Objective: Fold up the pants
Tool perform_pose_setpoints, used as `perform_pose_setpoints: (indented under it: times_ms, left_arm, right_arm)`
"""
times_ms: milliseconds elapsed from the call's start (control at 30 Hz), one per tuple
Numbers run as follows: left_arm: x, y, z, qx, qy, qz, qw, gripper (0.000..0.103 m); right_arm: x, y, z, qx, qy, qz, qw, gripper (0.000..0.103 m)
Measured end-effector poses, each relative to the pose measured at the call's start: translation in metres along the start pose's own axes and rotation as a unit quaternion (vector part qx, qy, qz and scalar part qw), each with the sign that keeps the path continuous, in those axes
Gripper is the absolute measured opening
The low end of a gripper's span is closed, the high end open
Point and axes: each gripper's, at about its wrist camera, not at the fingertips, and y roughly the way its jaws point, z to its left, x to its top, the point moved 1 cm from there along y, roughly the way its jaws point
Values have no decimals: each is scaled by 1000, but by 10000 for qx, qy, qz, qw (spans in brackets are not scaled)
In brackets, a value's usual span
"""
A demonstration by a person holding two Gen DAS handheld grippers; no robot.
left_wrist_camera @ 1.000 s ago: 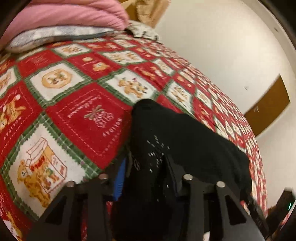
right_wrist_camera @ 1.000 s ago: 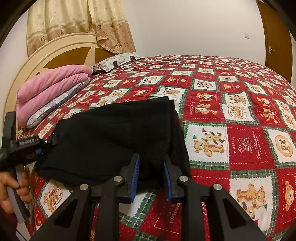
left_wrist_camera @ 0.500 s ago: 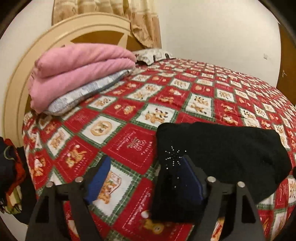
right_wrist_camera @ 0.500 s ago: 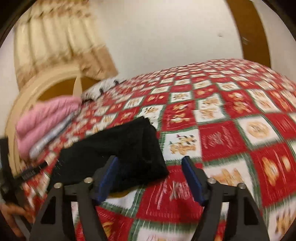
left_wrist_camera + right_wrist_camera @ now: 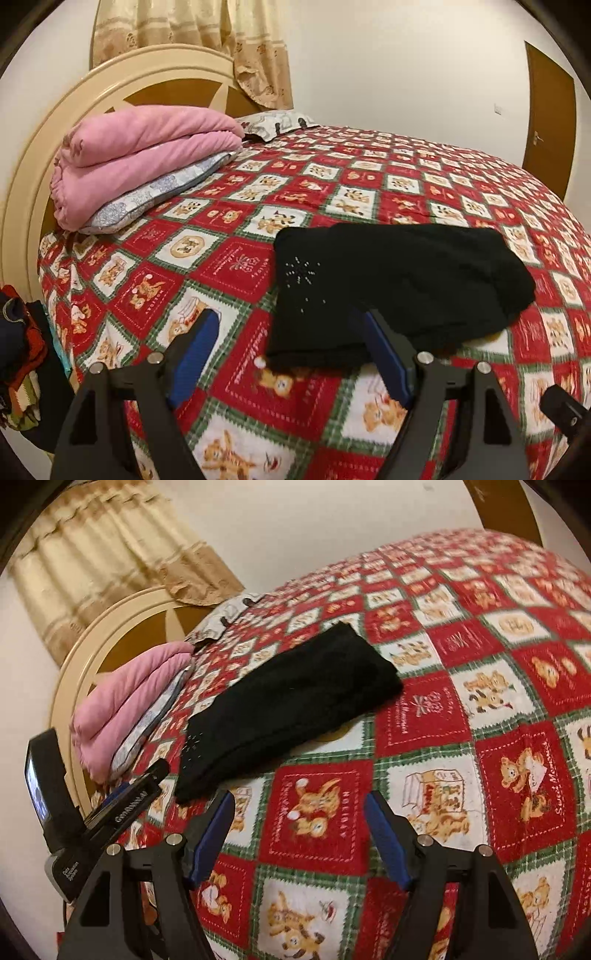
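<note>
Nearest the cameras, the left gripper (image 5: 290,356) and right gripper (image 5: 299,836) both hang spread wide with nothing pinched, probably because the black pants (image 5: 391,284) already sit folded into a compact bundle on the red quilt (image 5: 236,266), pink blanket (image 5: 147,151) stacked beyond.

Folded black pants (image 5: 288,705) lie on the quilt (image 5: 480,709) beyond the right gripper (image 5: 299,834), fingers spread, empty.
</note>
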Motion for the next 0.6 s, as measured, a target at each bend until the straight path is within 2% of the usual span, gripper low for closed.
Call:
perform_pose_setpoints:
  times_ms: [200,267,433,600]
  left_arm:
    - [-15,-18,-8,-175,142,-29,9997,84]
    - [-21,-28,-11,-276,190,-102,9994,89]
    - [-32,-68,-12,-431,287,-595,9969,102]
    - [-42,-103,-8,-420,356,-766,9955,103]
  right_arm:
    - [-3,-29,28,-551,-976,-618,9918,74]
    - [-3,-37,34,-720,-1193,-761,9873,74]
    - [-14,-59,35,-763,-1192,-1008,9848,74]
    - [-38,-75,37,-618,-1180,-934,9867,74]
